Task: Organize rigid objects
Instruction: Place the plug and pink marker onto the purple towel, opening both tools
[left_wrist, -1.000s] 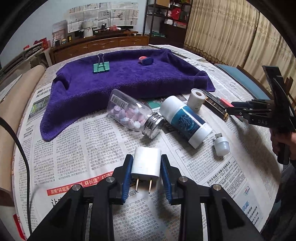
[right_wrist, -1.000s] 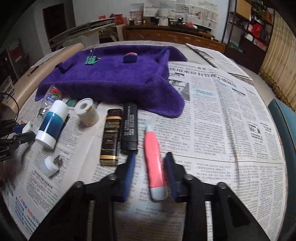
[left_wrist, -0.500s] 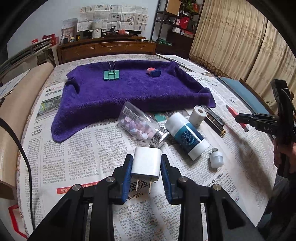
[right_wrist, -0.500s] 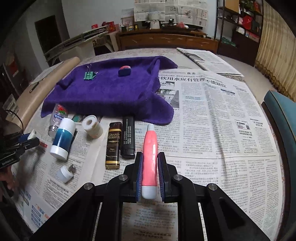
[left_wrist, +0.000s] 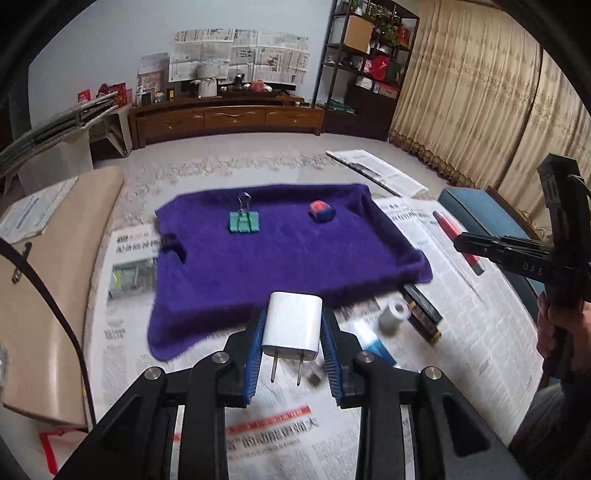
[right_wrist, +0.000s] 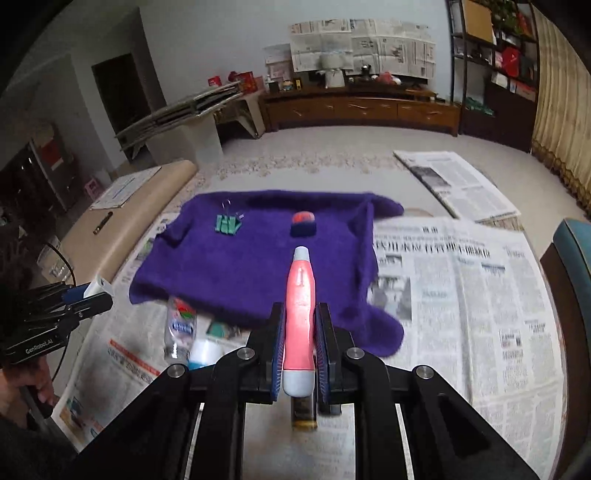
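- Left wrist view: our left gripper (left_wrist: 291, 349) pinches a white plug (left_wrist: 291, 326) between its blue pads, prongs pointing back toward us, lifted above the newspaper-covered surface (left_wrist: 480, 332).
- Ahead of it lies a purple towel (left_wrist: 280, 266) carrying a green binder clip (left_wrist: 243, 223) and, to the right of that, a small red-and-blue item (left_wrist: 321, 211).
- To the right, our right gripper (left_wrist: 476, 245) carries a pink pen (left_wrist: 456, 236); a white roll (left_wrist: 395, 314) and a dark lighter (left_wrist: 423, 314) lie just beside each other.
- Right wrist view: our right gripper (right_wrist: 299, 358) is clamped on the pink pen (right_wrist: 300, 314), which points ahead toward the towel (right_wrist: 258, 269).
- At far left, the left gripper (right_wrist: 86, 297) carries the plug (right_wrist: 99, 287); a clear bottle (right_wrist: 180, 325) lies below the towel's near edge.
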